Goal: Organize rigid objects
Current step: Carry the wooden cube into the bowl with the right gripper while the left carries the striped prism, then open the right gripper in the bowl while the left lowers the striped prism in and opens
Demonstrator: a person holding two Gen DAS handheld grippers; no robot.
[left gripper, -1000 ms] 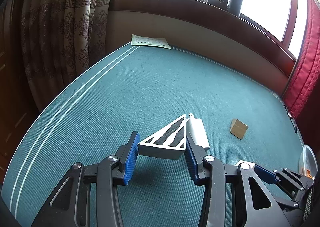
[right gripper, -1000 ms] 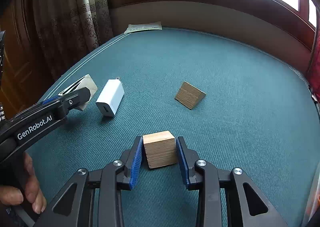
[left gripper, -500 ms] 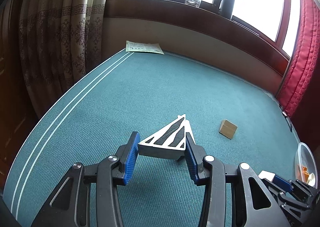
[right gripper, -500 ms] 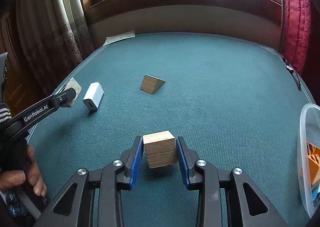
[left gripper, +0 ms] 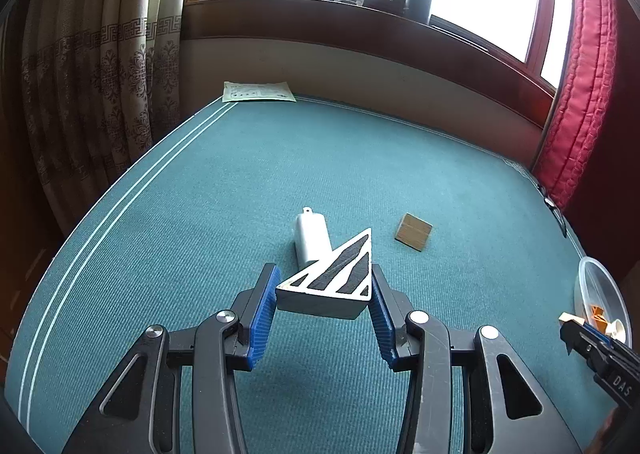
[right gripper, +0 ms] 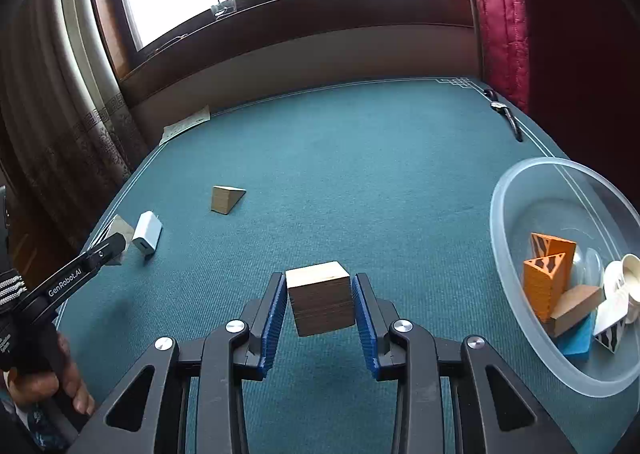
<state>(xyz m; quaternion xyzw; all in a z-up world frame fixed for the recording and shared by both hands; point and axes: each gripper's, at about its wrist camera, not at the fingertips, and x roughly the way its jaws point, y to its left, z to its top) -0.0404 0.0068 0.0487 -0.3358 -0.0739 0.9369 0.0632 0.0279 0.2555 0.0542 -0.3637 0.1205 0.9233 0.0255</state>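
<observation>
Rigid objects are mid-sort on a teal tabletop: a clear plastic bowl at the right edge already holds several pieces, among them two orange striped wedges, a plain wooden wedge, a blue block and a white striped piece. The right claw is clenched on a wooden cube, held clear of the cloth, near the bowl but not yet over it. The left claw grips a white wedge with black stripes, also lifted; its triangular face looks up, its long axis runs from the near left corner to a sharp tip pointing away and to the right. Left on the tabletop are a white charger, lying flat with its long axis pointing away from the left claw, and a wooden wedge, just beside it. By this count the job looks roughly half done: two pieces in hand, two to fetch. A sheet of paper lies at the far edge, a wristwatch at the right.
</observation>
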